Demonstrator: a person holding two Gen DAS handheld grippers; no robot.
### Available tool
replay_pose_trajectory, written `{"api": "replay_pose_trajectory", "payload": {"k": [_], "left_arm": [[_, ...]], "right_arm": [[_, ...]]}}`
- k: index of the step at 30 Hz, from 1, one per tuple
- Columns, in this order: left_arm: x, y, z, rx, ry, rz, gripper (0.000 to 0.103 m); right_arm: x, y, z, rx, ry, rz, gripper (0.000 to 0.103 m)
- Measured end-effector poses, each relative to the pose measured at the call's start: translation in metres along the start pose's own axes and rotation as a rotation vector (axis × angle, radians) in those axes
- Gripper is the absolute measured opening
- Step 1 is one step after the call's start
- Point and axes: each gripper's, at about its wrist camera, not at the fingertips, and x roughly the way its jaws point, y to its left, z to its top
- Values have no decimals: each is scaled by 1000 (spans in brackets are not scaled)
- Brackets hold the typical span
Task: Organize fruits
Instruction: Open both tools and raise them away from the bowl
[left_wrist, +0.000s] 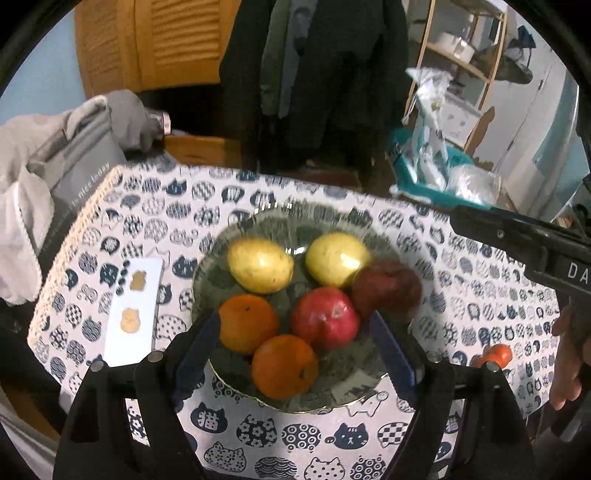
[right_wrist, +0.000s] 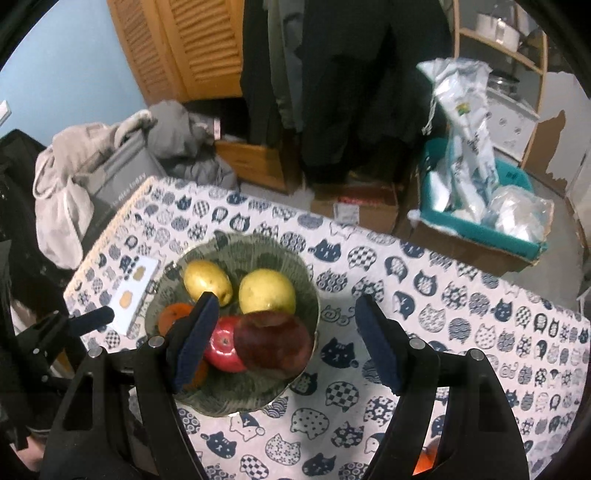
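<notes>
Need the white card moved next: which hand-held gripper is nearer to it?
Left. The left hand-held gripper hangs over the plate, one finger just beside the white card. The right hand-held gripper hangs toward the plate's opposite edge, with fruit between.

Each gripper, left (left_wrist: 295, 334) and right (right_wrist: 286, 341), has 2 black plastic arms ending in dark blue rectangular pads (left_wrist: 393, 354), with round silver pins (left_wrist: 154, 356) at the joints. The right gripper's black body carries white letters "DA" (left_wrist: 576, 271). Bare fingers (left_wrist: 567, 363) show beneath it.
</notes>
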Motion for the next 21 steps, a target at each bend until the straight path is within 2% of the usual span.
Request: {"api": "replay_pose_trajectory", "payload": {"k": [9,21], "left_arm": [[-39,-13,12,14,-108,-22,85],[-74,-32,20,30,-189,-61,85]], "right_arm": [[-59,-5,0,3,-114,-42,77],[-127,-21,-13,15,-224,-88,77]]}}
